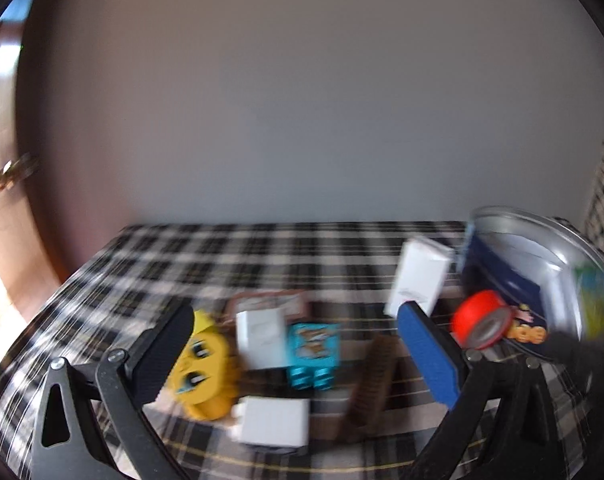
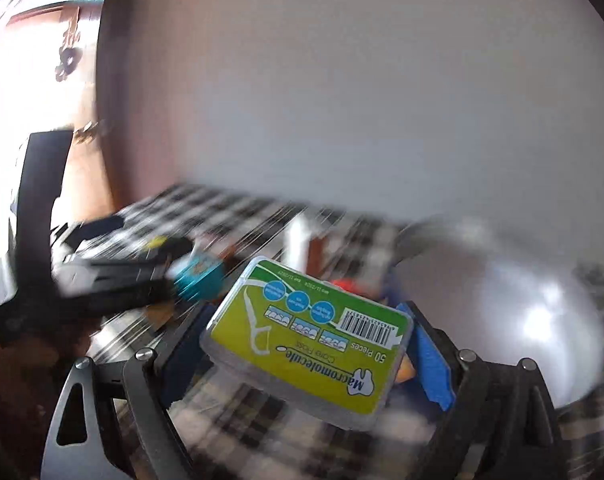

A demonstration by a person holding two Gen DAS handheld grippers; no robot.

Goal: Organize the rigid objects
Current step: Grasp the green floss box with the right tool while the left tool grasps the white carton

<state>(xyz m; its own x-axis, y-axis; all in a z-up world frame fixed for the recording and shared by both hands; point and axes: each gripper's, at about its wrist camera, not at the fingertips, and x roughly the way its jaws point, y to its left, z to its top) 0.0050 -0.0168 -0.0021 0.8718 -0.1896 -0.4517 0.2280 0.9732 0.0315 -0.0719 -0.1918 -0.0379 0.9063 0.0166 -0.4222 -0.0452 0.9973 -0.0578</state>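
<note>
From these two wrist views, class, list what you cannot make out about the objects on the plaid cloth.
- Left wrist view: motion blur smears the print on the teal box and white boxes.
- Left wrist view: the frame edge cuts off the silver basin.
- Right wrist view: the floss pick box in the right gripper hides what lies behind it; the cloth is blurred.

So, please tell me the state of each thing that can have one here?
Dental floss box: held between the right gripper fingers, tilted.
Left gripper: open, holding nothing.
Red tape roll: on its edge, in the metal basin.
Tall white box: upright on the cloth.
Yellow toy: lying on the cloth.
</note>
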